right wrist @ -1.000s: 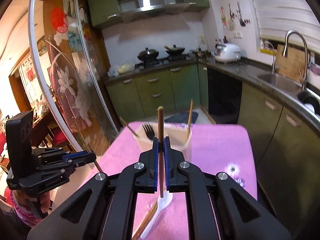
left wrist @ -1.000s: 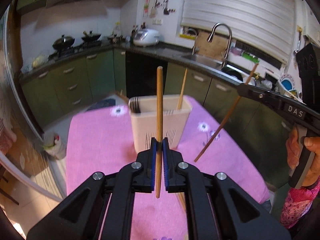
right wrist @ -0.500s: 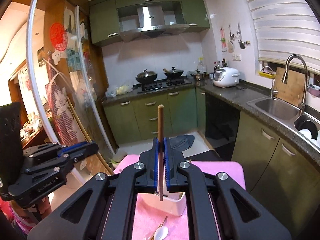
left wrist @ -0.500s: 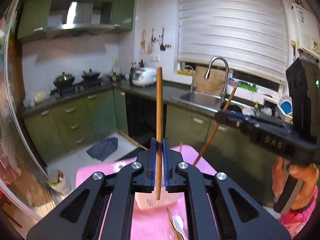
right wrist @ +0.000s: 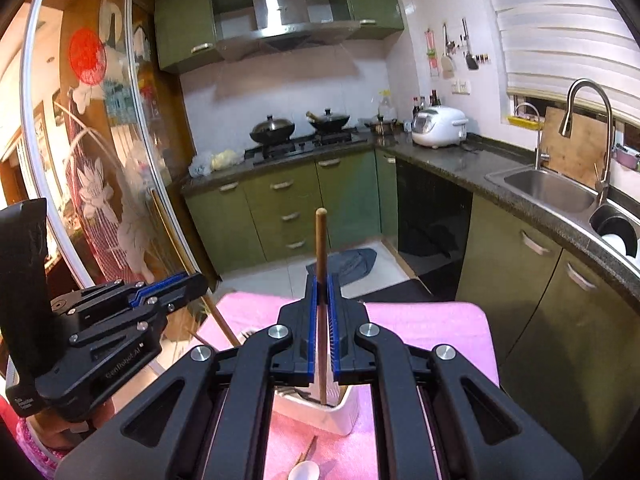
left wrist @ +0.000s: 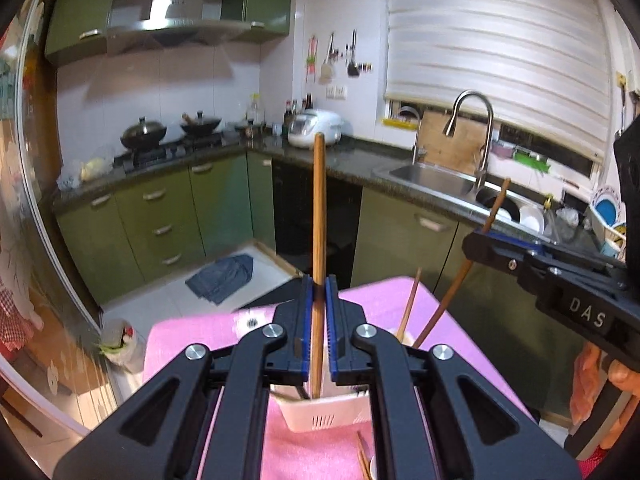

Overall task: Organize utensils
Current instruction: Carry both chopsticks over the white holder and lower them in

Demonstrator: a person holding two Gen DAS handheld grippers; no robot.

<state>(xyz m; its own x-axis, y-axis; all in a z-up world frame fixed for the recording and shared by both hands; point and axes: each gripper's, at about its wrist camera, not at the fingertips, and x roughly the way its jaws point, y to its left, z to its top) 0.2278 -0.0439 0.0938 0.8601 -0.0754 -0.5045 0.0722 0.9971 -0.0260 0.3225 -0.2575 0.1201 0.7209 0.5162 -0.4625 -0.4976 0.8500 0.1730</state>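
My left gripper [left wrist: 319, 296] is shut on an upright wooden chopstick [left wrist: 319, 208]. The stick's lower end hangs over the open top of the white utensil holder [left wrist: 324, 420] on the pink tablecloth [left wrist: 192, 344]. My right gripper [right wrist: 322, 292] is shut on a second chopstick [right wrist: 321, 248], whose tip reaches down into the same holder [right wrist: 344, 412]. In the left wrist view the right gripper [left wrist: 476, 240] grips its slanted chopstick [left wrist: 456, 284] beside another stick [left wrist: 410, 304] standing in the holder. The right wrist view shows the left gripper [right wrist: 188, 284] at the left.
A white spoon [right wrist: 306, 470] and loose chopsticks [left wrist: 364, 460] lie on the cloth in front of the holder. A fork [right wrist: 248, 334] stands in the holder. Green cabinets, a stove and a sink [right wrist: 548, 188] line the walls beyond the table's far edge.
Both grippers have carried their chopsticks forward until they stand over the holder, which now sits under the fingers instead of ahead of them. Neither grip has changed.
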